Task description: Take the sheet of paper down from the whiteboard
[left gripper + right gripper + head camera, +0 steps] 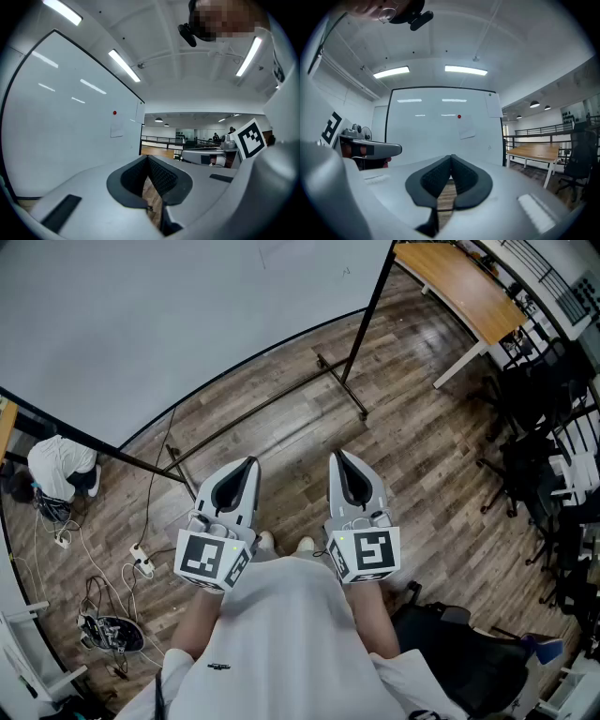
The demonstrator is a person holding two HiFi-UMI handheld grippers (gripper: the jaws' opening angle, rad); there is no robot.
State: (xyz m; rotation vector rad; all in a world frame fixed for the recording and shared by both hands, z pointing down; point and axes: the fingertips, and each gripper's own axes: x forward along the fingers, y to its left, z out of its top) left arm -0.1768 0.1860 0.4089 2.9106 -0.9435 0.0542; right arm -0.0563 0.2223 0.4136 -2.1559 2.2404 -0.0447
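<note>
The big whiteboard point(159, 315) stands ahead on a black frame. A white sheet of paper point(467, 131) hangs on it under a red magnet point(459, 116); from the left gripper view the sheet point(117, 130) shows at a slant below that magnet point(115, 112). A second sheet point(493, 105) hangs at the board's upper right corner. My left gripper point(251, 461) and right gripper point(336, 454) are held side by side at waist height, well short of the board, pointing level at it. Both are shut with nothing between their jaws, as the left gripper point(148, 159) and right gripper point(451, 157) show close up.
The board's black floor bar point(342, 385) crosses the wooden floor ahead. A wooden desk point(464, 287) and black chairs point(553, 456) stand to the right. Cables and a power strip point(141, 563) lie at left, near what looks like a crouching person in white point(61, 465).
</note>
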